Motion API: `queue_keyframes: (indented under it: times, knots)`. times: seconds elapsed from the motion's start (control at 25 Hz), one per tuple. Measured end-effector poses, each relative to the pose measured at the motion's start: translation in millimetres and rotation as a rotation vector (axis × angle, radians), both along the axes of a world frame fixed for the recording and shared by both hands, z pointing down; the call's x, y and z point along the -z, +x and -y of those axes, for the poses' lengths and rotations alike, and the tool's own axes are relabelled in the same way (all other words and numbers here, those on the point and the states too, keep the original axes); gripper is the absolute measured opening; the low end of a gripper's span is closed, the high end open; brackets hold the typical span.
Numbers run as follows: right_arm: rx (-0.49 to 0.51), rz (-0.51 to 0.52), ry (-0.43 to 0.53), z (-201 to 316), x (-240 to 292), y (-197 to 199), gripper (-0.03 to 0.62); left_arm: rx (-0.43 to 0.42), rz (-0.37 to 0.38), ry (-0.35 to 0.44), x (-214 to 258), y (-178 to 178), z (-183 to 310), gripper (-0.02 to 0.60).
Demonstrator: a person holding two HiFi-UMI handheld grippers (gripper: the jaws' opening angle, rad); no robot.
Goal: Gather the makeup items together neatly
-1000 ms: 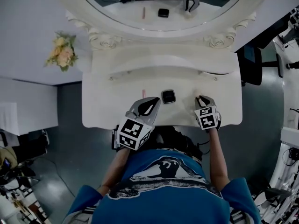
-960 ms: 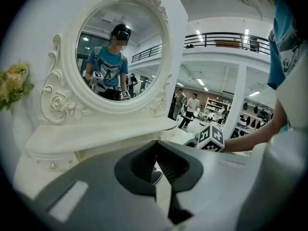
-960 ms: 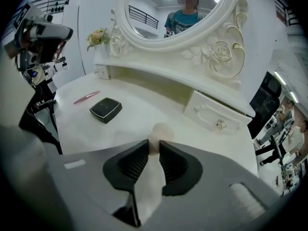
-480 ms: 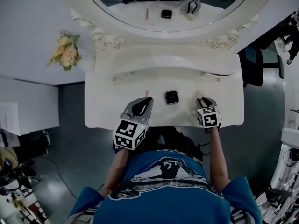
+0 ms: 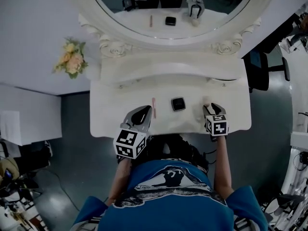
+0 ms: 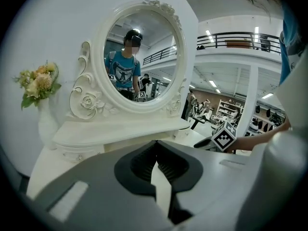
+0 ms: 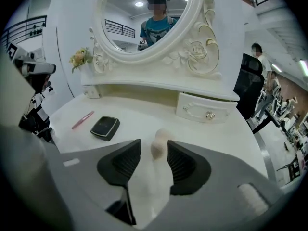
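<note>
Landmark: black compact (image 5: 178,103), closed, flat on the white vanity top (image 5: 110,117). Any print on its lid is too small to read.

Pink cosmetic pencil (image 5: 153,104): left of the compact, near it, not touching.

Your right gripper (image 7: 154,150): right of the compact, well apart from it. Its tongs have just been opening and now stand apart. A pale beige makeup sponge (image 7: 160,139) sits between the tips, with a gap showing on the left pad's side.

Your left gripper (image 5: 146,110): left of the compact, just past the pencil, toward the table's front edge. Its tongs are together at the tips with nothing between them.

Markings: only the black-and-white square patterns on each marker cube (image 5: 126,144) can be made out.
</note>
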State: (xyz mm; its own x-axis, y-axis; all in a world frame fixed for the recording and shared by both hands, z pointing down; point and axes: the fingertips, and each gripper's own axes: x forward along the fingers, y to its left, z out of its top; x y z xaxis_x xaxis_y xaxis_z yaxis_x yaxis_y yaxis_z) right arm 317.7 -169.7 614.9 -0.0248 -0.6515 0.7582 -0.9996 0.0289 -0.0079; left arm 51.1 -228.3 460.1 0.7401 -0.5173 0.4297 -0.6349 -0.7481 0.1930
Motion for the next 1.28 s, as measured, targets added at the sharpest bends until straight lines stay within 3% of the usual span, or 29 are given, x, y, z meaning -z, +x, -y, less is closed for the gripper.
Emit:
queue_keyframes:
  times: [0.32, 0.76, 1.04, 1.28]
  knots:
    - [0.013, 0.021, 0.171, 1.6, 59.4, -39.2, 0.178, -0.019, -0.026, 0.037, 15.2, -14.5, -1.1, 0.018]
    - [0.023, 0.089, 0.328, -7.4, 114.5, -111.3, 0.163, -0.078, -0.051, 0.059, 26.8, -39.7, -25.8, 0.019]
    - [-0.032, 0.124, 0.363, -25.6, 126.9, -140.5, 0.135, -0.098, -0.061, 0.049, 23.3, -66.1, -41.7, 0.018]
    - [-0.033, 0.124, 0.338, -42.7, 126.8, -160.7, 0.121, -0.113, -0.071, 0.022, 12.8, -75.1, -50.6, 0.018]
